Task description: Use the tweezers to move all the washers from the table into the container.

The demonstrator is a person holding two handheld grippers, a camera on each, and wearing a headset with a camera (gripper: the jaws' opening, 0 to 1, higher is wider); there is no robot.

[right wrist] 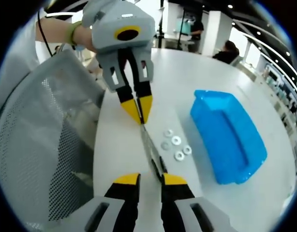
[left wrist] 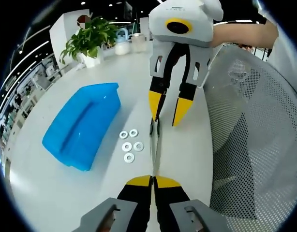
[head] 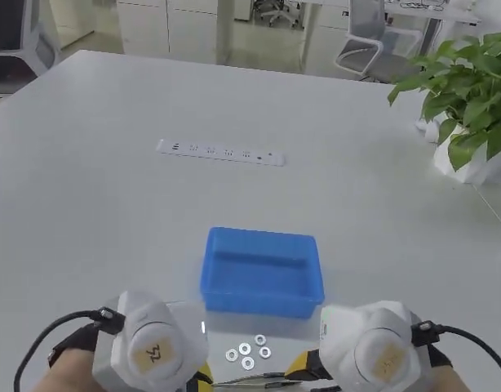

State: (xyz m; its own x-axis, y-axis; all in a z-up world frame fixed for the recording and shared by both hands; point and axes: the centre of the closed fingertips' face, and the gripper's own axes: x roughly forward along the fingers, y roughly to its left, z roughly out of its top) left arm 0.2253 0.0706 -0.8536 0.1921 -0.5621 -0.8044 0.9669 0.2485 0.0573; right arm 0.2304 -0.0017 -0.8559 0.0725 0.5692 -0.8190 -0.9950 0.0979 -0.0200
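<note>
While washers [head: 249, 352] lie on desk [head: 112, 180] beside container [head: 263, 265]: left hand-held gripper [left wrist: 152, 179] pinches tweezers [left wrist: 154, 145] tail; right hand-held gripper [right wrist: 151, 180] spread astride arms, probably for squeezing.

Bright blue container [head: 261, 269], silver washers [head: 248, 351] and grey tweezers [left wrist: 153, 145] on a plain white desk [head: 112, 188]; the left gripper [left wrist: 152, 180] and right gripper [right wrist: 151, 180] are white, tipped yellow and black.

On the counter [head: 95, 204], washers [head: 248, 352] lie just before the container [head: 263, 299], tweezers [left wrist: 153, 150] nearer still, power strip [head: 220, 152] behind, plant [head: 467, 90] far right.
</note>
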